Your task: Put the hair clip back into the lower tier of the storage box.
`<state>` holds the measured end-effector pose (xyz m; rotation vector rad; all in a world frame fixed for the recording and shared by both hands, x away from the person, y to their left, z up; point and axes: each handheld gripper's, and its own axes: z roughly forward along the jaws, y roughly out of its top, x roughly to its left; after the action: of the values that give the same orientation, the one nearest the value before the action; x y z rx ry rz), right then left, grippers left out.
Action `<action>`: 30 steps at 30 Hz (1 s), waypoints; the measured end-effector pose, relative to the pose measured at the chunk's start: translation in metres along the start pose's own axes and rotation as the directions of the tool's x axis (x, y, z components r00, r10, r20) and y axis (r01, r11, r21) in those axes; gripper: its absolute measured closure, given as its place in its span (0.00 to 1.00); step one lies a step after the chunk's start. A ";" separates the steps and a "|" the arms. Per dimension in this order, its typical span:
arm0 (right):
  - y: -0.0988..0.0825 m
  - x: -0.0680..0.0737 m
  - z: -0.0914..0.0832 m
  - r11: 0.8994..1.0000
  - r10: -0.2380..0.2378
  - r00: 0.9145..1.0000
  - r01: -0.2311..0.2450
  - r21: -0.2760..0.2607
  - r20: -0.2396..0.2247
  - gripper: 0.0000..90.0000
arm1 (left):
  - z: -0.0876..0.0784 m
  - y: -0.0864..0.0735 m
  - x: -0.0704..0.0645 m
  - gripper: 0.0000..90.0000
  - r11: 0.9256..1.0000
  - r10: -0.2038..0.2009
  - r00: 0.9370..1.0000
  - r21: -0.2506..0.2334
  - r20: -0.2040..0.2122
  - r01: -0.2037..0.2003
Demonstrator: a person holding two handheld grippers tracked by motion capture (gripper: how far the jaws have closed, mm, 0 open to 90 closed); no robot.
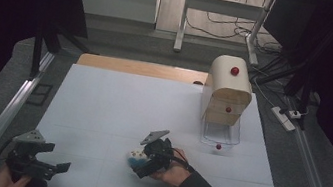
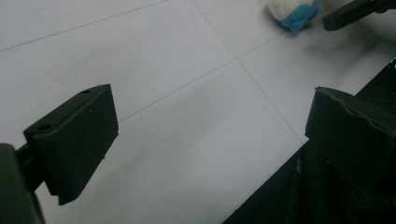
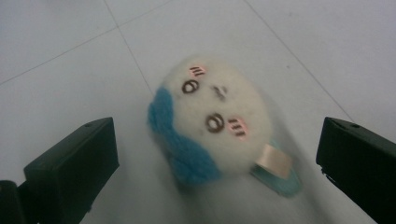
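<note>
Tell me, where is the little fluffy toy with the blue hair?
The fluffy toy lies on the white table near the front middle in the high view, between the open jaws of the right gripper, well away from the wooden drawer box.

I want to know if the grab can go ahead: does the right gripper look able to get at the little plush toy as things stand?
Probably yes. The right gripper is open, its jaws standing on either side of the plush toy, which lies on the white table with nothing between them.
</note>
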<state>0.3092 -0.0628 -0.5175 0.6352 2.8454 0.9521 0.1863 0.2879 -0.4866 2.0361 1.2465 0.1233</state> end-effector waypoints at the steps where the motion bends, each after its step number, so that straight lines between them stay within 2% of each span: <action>1: 0.001 0.001 0.002 1.000 -0.007 1.000 0.007 0.006 -0.001 0.00 | 0.000 0.000 0.000 0.03 1.000 -0.001 1.000 0.000 0.000 0.001; 4: 0.003 0.004 0.007 1.000 -0.025 1.000 0.025 0.010 0.004 0.01 | 0.000 0.000 0.000 0.03 1.000 -0.001 1.000 0.000 0.001 0.001; 6: 0.004 0.005 0.010 0.999 -0.047 0.999 0.047 0.015 0.015 0.06 | 0.000 0.000 0.000 0.03 1.000 0.000 1.000 -0.001 0.000 0.000; 8: 0.005 0.007 0.012 0.998 -0.055 0.998 0.055 0.012 0.025 0.15 | 0.000 0.000 0.000 0.03 1.000 0.000 1.000 -0.001 0.001 0.000; 10: 0.005 0.008 0.012 0.998 -0.065 0.998 0.065 0.021 0.024 0.30 | 0.000 0.000 0.000 0.03 1.000 0.000 1.000 -0.001 0.001 0.000; 12: 0.004 0.009 0.012 0.996 -0.086 0.995 0.085 0.028 0.042 0.36 | 0.000 0.000 0.000 0.03 1.000 0.001 1.000 -0.001 0.002 -0.001; 14: 0.004 0.009 0.011 0.996 -0.089 0.995 0.088 0.032 0.041 0.40 | 0.000 0.000 0.000 0.03 1.000 0.001 1.000 -0.001 0.002 -0.001; 19: 0.004 0.010 0.009 0.995 -0.086 0.995 0.084 0.043 0.041 0.43 | 0.000 0.000 0.000 0.03 1.000 0.001 1.000 -0.001 0.001 -0.001; 20: 0.004 0.008 0.008 0.994 -0.100 0.994 0.098 0.043 0.040 0.43 | 0.000 0.000 0.000 0.03 1.000 0.000 1.000 -0.002 0.001 0.000; 21: 0.004 0.009 0.007 0.995 -0.085 0.996 0.083 0.048 0.040 0.43 | 0.000 0.000 0.000 0.03 1.000 0.000 1.000 -0.002 0.001 0.000; 30: 0.003 0.004 -0.003 0.998 -0.056 0.997 0.054 0.041 0.045 0.43 | 0.000 0.000 0.000 0.03 1.000 0.000 1.000 -0.002 0.000 0.000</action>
<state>0.3059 -0.0608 -0.5129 0.5714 2.8322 0.8640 0.1860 0.2882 -0.4865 2.0338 1.2456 0.1242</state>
